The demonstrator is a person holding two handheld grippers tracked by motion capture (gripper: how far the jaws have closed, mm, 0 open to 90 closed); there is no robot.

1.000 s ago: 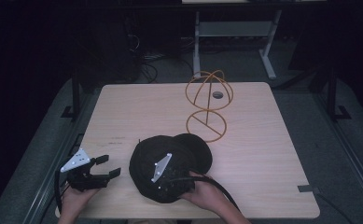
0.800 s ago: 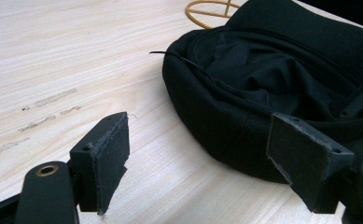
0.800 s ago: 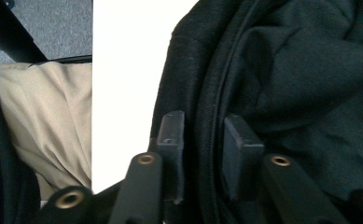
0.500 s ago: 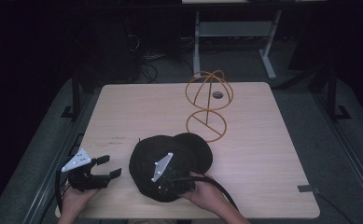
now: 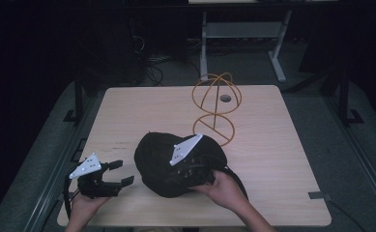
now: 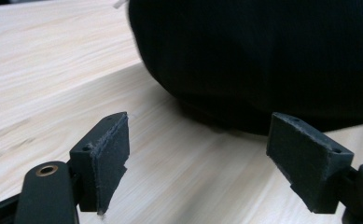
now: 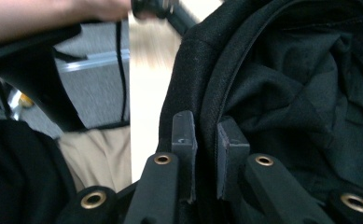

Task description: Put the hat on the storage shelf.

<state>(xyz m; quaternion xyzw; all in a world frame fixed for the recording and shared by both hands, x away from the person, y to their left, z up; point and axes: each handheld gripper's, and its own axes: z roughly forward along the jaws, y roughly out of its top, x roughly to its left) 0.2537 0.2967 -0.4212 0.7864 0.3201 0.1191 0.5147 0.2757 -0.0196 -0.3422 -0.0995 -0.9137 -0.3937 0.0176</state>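
A black cap (image 5: 159, 162) is lifted off the front of the wooden table (image 5: 142, 108), and its rim is in my right gripper (image 7: 206, 135), which is shut on it. In the right gripper view both pads pinch the cap's seamed edge, with the lining (image 7: 310, 93) to their right. From above, that gripper's grey plate (image 5: 185, 149) shows over the cap, above the hand. My left gripper (image 5: 122, 172) rests at the front left, open and holding nothing. Its jaws (image 6: 207, 149) point at the cap's side (image 6: 263, 60) without touching it.
An orange wire stand (image 5: 216, 108), a dome on a ring, rises just behind the cap at mid-table. A small hole (image 5: 225, 98) lies in the tabletop behind it. Dark floor, cables and a white desk frame (image 5: 243, 34) lie beyond the far edge.
The right gripper has risen with the cap, which now stands bunched and higher instead of lying flat. The left gripper has stayed in place.
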